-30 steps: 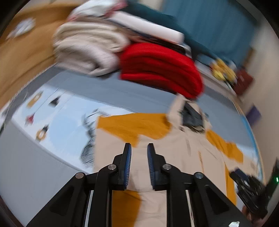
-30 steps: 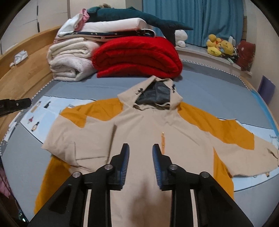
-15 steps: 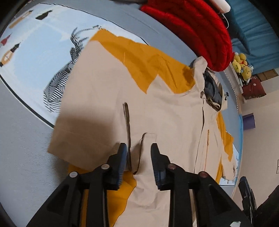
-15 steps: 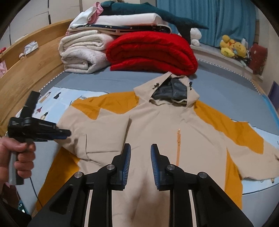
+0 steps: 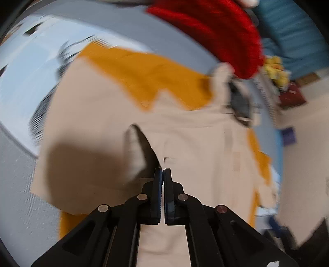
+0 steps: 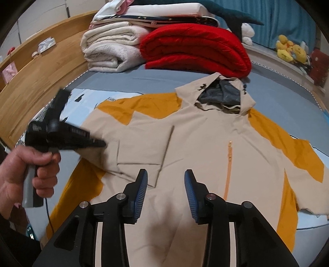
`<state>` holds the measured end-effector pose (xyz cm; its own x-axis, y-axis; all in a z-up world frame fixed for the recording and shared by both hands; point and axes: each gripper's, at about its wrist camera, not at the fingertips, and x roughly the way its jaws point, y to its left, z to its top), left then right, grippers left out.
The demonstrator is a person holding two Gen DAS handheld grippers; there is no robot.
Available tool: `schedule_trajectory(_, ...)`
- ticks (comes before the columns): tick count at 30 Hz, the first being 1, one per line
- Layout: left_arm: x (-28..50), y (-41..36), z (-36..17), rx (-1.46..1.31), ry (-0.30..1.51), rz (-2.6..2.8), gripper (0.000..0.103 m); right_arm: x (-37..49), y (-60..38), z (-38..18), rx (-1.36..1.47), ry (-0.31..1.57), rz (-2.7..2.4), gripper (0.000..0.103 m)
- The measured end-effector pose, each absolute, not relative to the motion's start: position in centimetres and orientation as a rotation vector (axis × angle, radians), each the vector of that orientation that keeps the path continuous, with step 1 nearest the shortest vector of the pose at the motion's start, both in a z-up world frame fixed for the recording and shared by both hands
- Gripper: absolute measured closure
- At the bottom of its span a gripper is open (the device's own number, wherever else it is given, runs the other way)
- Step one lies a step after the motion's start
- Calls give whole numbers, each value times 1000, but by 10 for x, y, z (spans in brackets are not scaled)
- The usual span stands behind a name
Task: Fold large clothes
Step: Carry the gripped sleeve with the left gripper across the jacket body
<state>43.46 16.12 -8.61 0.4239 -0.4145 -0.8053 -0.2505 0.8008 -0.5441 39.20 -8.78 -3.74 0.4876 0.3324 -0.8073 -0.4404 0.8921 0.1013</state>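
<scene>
Now the left claw (image 5: 163, 171) has dropped and closed tight on the jacket (image 6: 197, 143); the right claw (image 6: 165, 180) has widened, holding nothing.

a bed with a grey-blue sheet (image 6: 127, 77) fills the room's middle, a pale blue printed cover (image 6: 82, 102) spread across it. a wooden headboard (image 6: 41, 69) runs along the left, with small items on its ledge. at the far end sit folded cream blankets (image 6: 111, 49), a red quilt (image 6: 195, 49) and white bedding (image 6: 164, 10). teal curtains (image 6: 283, 18) hang behind. yellow plush toys (image 6: 290, 50) line a sill on the right, beside a cream wall (image 5: 304, 131).
</scene>
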Motion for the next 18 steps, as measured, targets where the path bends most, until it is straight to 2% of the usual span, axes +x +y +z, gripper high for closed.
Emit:
schedule_trajectory(4,431,118,-37,-633,1057,-357,103,388,-81,-42,-125,963,518,55)
schedule_trajectory(8,424,74,-8,-580,1034,-536,103,382,-73,-46,-140,963,561,48)
schedule_trajectory(13,420,51,-2,-545,1055,-621,102,383,-72,-52,-119,969,541,45)
schedule_trajectory(18,417,70,3,-538,1037,-543,102,401,-87,-74,-54,1065,436,45)
